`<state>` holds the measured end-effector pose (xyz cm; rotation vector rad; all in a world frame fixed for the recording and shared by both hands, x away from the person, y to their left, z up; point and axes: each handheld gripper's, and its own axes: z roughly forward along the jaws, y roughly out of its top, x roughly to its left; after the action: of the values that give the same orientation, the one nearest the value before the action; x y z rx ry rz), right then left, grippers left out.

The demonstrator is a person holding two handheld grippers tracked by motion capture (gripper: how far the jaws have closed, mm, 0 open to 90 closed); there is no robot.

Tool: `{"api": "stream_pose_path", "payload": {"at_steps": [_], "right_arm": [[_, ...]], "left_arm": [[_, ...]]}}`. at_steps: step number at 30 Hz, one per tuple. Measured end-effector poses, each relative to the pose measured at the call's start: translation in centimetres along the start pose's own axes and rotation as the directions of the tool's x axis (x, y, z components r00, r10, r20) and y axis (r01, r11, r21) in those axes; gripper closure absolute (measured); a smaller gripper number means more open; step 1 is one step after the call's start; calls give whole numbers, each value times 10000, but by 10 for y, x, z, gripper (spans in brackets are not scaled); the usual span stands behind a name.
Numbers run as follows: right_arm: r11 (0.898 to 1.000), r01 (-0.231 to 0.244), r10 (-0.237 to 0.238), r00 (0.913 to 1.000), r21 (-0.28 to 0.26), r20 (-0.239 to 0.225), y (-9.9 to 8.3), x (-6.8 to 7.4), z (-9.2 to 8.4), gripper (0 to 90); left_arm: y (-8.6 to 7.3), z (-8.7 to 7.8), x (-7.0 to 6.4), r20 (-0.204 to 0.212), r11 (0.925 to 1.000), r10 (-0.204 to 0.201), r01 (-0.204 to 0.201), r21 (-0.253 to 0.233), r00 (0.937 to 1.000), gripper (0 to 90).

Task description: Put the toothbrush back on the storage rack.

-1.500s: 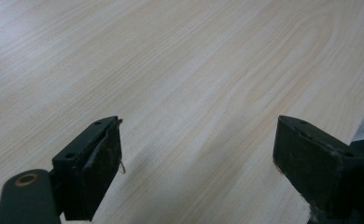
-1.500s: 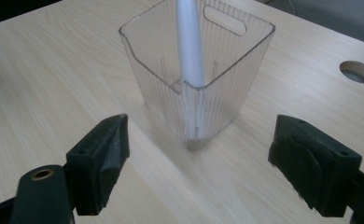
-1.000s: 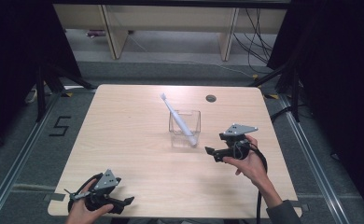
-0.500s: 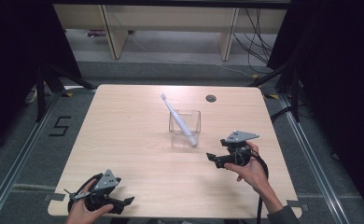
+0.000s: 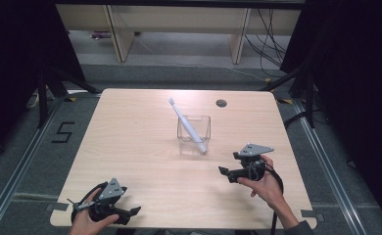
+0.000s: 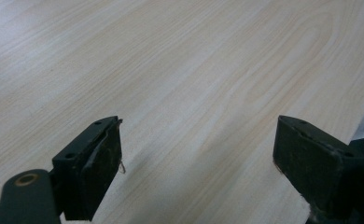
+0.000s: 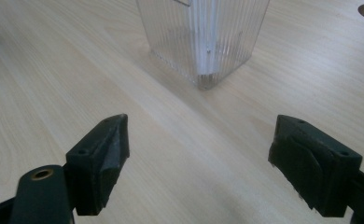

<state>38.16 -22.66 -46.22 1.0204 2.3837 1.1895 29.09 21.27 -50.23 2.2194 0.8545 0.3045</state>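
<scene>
A clear ribbed square cup (image 5: 194, 134) stands near the middle of the wooden table (image 5: 130, 147). A white toothbrush (image 5: 185, 123) leans in it, head up and to the left. In the right gripper view the cup (image 7: 203, 37) is close ahead, with the brush handle showing through its wall. My right gripper (image 5: 223, 172) is open, low over the table to the right of and nearer than the cup, holding nothing (image 7: 199, 163). My left gripper (image 5: 134, 211) is open at the near left edge of the table, over bare wood (image 6: 199, 158).
A dark round hole (image 5: 221, 103) sits in the table's far right part. Pale shelving (image 5: 179, 24) and cables lie on the floor beyond the table. A metal rail (image 5: 326, 161) runs along the right side. A "5" mark (image 5: 62, 132) is on the floor at left.
My right gripper has drawn back from the cup toward the near right of the table. The left gripper has stayed where it was.
</scene>
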Motion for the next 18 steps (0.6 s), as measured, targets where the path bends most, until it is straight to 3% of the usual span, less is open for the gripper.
{"api": "stream_pose_path", "payload": {"at_steps": [8, 9, 11, 13, 15, 16, 17, 18], "right_arm": [[9999, 48, -49, 10000, 130, 66, -12, 2, -3, 199], [9992, -352, 350, 9994, 187, 68, -13, 4, -4, 199], [9998, -28, 26, 9999, 182, 105, -17, 2, -5, 198], [9986, -369, 366, 9993, 372, 86, -20, 5, -7, 197], [9997, -26, 24, 10000, 240, 92, -23, 3, -7, 197], [9992, -324, 320, 9994, 245, 144, -26, 5, -7, 197], [9994, -93, 90, 9999, 333, 94, -27, 4, -7, 197], [9994, -159, 153, 9997, 315, 189, -29, 5, -8, 197]], "left_arm": [[0, 0, 0, 53, 10000, -61, 61, -22, 10000, 151], [0, 0, 0, 6, 10000, -22, 22, -1, 10000, 151], [0, 0, 0, -10, 10000, -39, 39, -9, 10000, 151], [0, 0, 0, -18, 10000, -55, 55, 2, 10000, 151], [0, 0, 0, -17, 10000, -94, 94, -22, 10000, 151], [0, 0, 0, -3, 10000, -90, 90, -21, 10000, 151], [0, 0, 0, -16, 10000, -56, 56, -5, 10000, 151], [0, 0, 0, -11, 10000, -37, 37, -5, 10000, 151]]}}
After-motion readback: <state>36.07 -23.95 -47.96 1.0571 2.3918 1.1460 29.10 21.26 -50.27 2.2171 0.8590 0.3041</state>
